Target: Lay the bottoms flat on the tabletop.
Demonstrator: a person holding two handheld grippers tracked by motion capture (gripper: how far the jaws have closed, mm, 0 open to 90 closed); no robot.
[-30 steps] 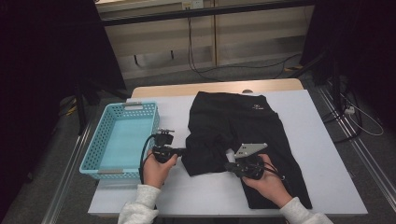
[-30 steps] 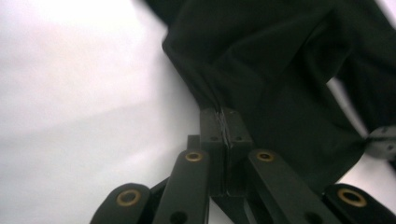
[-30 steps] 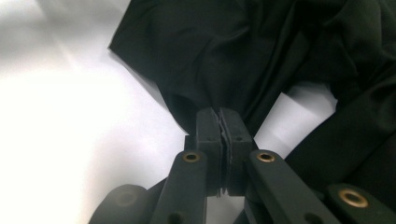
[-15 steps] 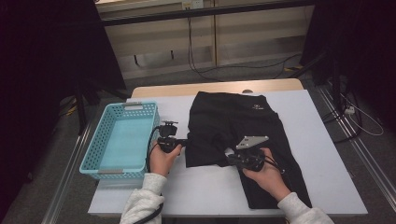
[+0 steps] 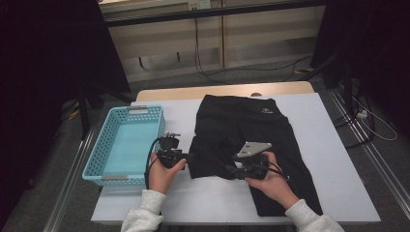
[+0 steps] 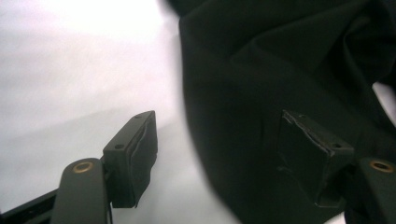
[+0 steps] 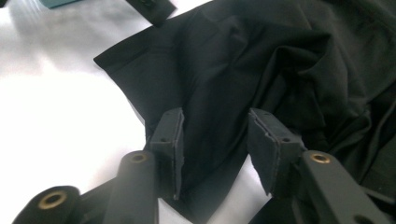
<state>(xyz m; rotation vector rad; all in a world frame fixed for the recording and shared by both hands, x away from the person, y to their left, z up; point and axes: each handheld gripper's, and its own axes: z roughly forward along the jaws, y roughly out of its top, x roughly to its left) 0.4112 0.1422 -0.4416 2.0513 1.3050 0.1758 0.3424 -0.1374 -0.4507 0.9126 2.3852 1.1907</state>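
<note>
Black shorts (image 5: 251,140) lengthwise away from the person, waistband far, both tools (image 6: 224,154) (image 7: 215,135) open.

Your garment (image 5: 251,140) was plain black with one small pale logo near the top hem. Desk (image 5: 329,145) was white on top, tan wood along the far edge. Basket (image 5: 101,159) was light turquoise, open mesh pattern on the walls. Your left gripper (image 5: 189,157) and right gripper (image 5: 228,170) were black; fingers (image 7: 169,140) matte black with brass-coloured rivets. Your sleeves (image 5: 145,217) were light grey.
</note>
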